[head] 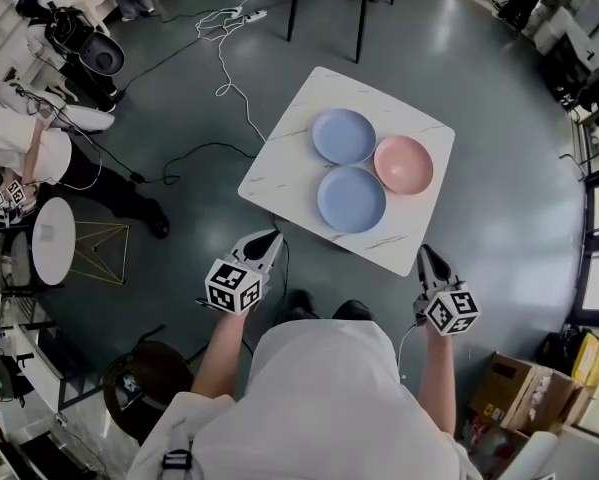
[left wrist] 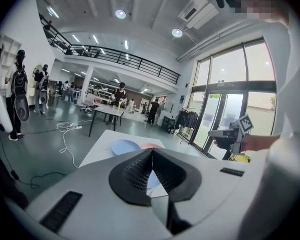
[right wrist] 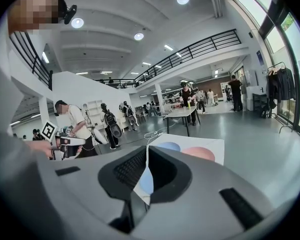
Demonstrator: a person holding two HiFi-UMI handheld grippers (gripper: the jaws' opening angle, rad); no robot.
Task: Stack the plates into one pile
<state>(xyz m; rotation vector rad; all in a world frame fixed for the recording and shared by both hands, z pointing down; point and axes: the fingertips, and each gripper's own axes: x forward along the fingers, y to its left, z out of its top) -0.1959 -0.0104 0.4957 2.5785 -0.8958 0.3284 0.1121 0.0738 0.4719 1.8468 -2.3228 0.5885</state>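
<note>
Three plates: far blue plate [head: 343, 135], near blue plate [head: 351, 199], pink plate [head: 403, 164]; all flat on the desk, bunched close, rims touching or very nearly so, none on top of another.
Desk [head: 279, 173]: white, marbled, square, turned cornerwise to the person; plates on its middle and right, bare top at left.
Left tongs [head: 270, 240]: closed tip to tip, nothing between; held in the air just off the desk's near left edge, aimed slightly downward at the plates.
Right tongs [head: 423, 257]: likewise closed and empty; just off the desk's near right edge, well apart from the left pair.
Own views: left tongs [left wrist: 152, 152] and right tongs [right wrist: 146, 150] each shut into a point, plates ahead beyond the tips.
Step in hand: apparently the reach towards a first plate; nothing lifted yet.
Progress: judged to be at the very start, three plates to make into one pile.
Doing it well: probably best to open the tongs before reaching any rim; take a plate by its free outer rim, away from the neighbours; one jaw under the lip, one over; lift level and clear of the next rim; lower centred on the chosen base plate.
Risk: a shallow pinch likely to let a smooth plate tilt or slip; a low sweep likely to shove the others.
</note>
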